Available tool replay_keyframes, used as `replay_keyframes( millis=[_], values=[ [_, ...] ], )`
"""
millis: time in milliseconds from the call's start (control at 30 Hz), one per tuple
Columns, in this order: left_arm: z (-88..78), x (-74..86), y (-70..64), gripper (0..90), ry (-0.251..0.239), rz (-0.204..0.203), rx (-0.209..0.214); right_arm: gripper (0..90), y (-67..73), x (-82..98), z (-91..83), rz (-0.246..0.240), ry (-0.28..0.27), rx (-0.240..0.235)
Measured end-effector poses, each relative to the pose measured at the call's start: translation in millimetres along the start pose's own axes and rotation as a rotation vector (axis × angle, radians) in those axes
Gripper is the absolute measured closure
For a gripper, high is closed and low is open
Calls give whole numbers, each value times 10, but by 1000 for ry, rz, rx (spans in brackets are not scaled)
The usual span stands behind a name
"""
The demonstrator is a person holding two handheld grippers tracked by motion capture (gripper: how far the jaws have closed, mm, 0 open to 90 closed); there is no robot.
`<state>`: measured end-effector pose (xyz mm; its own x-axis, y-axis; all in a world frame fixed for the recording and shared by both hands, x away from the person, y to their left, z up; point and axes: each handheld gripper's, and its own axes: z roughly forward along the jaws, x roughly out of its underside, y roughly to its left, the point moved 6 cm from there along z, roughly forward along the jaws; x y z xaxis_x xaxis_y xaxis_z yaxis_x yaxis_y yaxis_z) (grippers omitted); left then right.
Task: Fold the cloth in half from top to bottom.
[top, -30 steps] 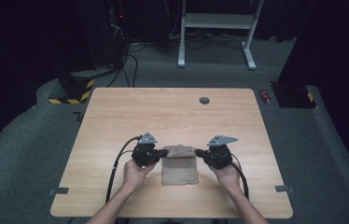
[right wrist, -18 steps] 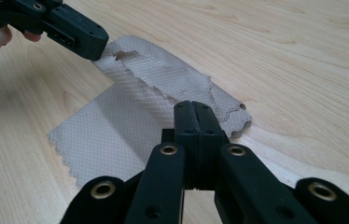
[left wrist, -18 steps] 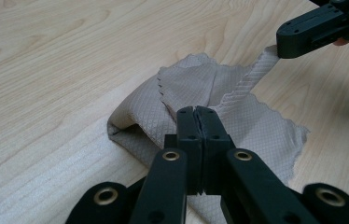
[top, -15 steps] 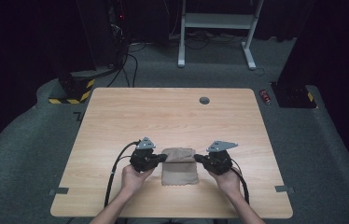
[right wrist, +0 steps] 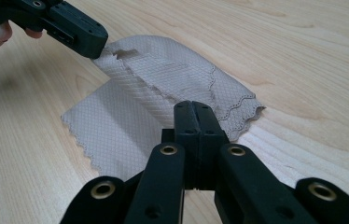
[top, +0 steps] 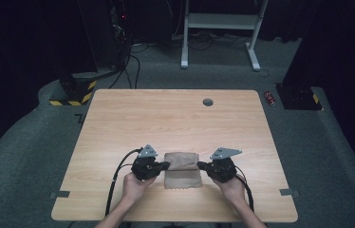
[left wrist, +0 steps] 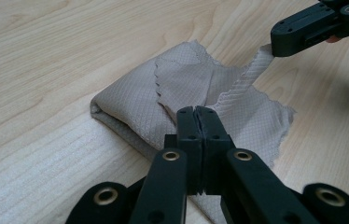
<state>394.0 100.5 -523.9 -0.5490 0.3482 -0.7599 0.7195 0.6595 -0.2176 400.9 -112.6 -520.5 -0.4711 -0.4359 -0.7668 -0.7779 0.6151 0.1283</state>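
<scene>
black claws [top: 165, 166] [top: 202, 166] with brass rivets, grey triangular top plates, trailing black cables.

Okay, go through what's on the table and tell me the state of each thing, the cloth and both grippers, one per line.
Beige cloth: partly folded, lying on the table, its top layer lifted off the layer below and pinched at both side edges.
Left gripper: shut on the cloth's left edge.
Right gripper: shut on the cloth's right edge.
Wooden table: bare apart from the cloth, with a round cable port near its far edge.
</scene>
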Motion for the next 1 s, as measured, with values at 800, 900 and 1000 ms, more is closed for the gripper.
replay_keyframes(
  millis=[800, 900, 1000],
  values=[
    [85, 279, -166, 885, 51, 32, 0, 899, 124, 340, 57, -9, 70, -20],
    [102, 318, -180, 885, 55, 26, 8, 897, 154, 405, 72, -18, 89, -16],
    [113, 348, -195, 883, 61, 28, 7, 894, 160, 444, 86, -14, 98, -18]
  ],
)
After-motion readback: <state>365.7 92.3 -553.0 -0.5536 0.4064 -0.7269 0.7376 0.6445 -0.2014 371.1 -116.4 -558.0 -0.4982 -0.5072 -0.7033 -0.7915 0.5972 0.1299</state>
